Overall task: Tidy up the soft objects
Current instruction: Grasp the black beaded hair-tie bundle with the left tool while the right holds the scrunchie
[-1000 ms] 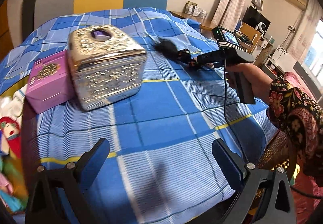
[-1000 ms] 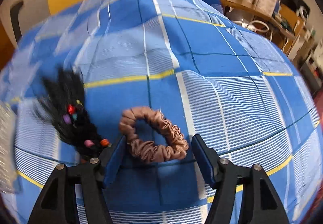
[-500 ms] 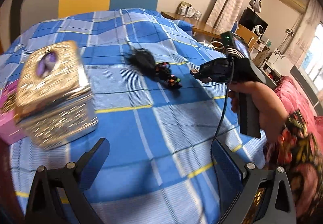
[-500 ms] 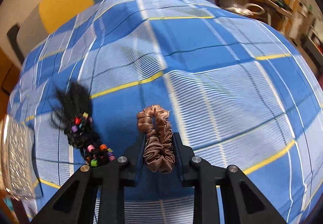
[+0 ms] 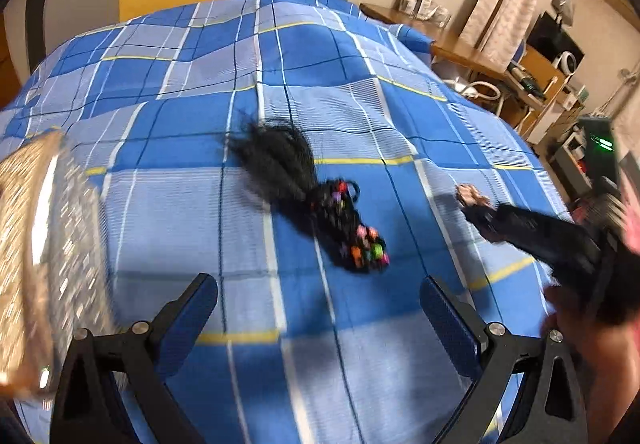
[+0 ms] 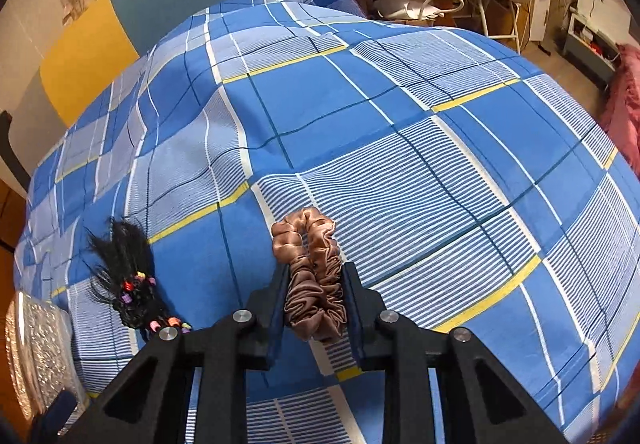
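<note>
Pinched flat between the pads of the right gripper (image 6: 314,300): a ruffled bronze-brown satin scrunchie (image 6: 311,276), its free loop poking out past the fingertips, apparently raised just clear of the blue checked bedsheet (image 6: 400,104); judging this as the carry step, pick-up done. Lying near it on the sheet: a black feathery hair tie with bright coloured beads (image 5: 316,204), untouched. Hovering just short of that tie: the left gripper (image 5: 320,308), fingers spread wide, nothing between them. Sitting at the left edge, blurred: a gold embossed metallic box (image 5: 36,264). Probably calling next for moving the scrunchie toward that box without loosening, and lowering the left gripper over the beaded tie.
</note>
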A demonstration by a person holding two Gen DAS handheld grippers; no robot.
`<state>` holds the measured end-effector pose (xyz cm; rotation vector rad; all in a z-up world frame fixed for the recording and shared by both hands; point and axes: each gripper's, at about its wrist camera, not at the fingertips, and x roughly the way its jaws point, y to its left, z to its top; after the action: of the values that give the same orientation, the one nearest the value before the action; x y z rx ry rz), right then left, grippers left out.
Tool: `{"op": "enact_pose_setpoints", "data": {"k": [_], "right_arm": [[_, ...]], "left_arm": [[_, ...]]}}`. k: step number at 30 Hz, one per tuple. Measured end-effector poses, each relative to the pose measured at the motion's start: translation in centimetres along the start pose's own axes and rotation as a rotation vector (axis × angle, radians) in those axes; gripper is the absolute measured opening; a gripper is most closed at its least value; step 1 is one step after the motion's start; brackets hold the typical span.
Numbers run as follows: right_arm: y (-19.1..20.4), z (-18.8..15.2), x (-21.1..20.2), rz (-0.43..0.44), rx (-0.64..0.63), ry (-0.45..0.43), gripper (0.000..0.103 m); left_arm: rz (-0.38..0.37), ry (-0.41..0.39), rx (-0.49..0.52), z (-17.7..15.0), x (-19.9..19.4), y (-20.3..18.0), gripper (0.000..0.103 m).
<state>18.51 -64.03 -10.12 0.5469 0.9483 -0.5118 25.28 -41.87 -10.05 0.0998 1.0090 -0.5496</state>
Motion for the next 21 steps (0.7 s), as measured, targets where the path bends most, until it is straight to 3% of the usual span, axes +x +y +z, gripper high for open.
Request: {"op": "enact_pose_setpoints", "data": {"k": [4, 11, 13, 14, 21], "right_arm": [[0.4, -0.1, 0.1, 0.006, -0.004, 0.001, 0.025], [0.5, -0.4, 0.1, 0.037, 0.013, 0.005, 0.025], [0.6, -0.4, 0.1, 0.038, 0.012, 0.005, 0.025], [0.7, -0.5, 0.2, 0.043, 0.01, 0.007, 0.025], [1.7, -0.4, 0.2, 0.065, -0.026, 0.0, 0.025]], "left_arm": [[0.022, 0.02, 0.043, 2.0, 3.0, -1.2, 0.102], [0.052, 0.083, 0.019, 4.2, 7.5, -1.2, 0.098], [0.061, 0.099, 0.021, 4.3, 8.6, -1.1, 0.081], [0.038, 0.113, 0.019, 4.3, 9.1, -1.0, 0.064], [-0.008, 0.08, 0.058, 3.0, 8.3, -0.3, 0.041]]}}
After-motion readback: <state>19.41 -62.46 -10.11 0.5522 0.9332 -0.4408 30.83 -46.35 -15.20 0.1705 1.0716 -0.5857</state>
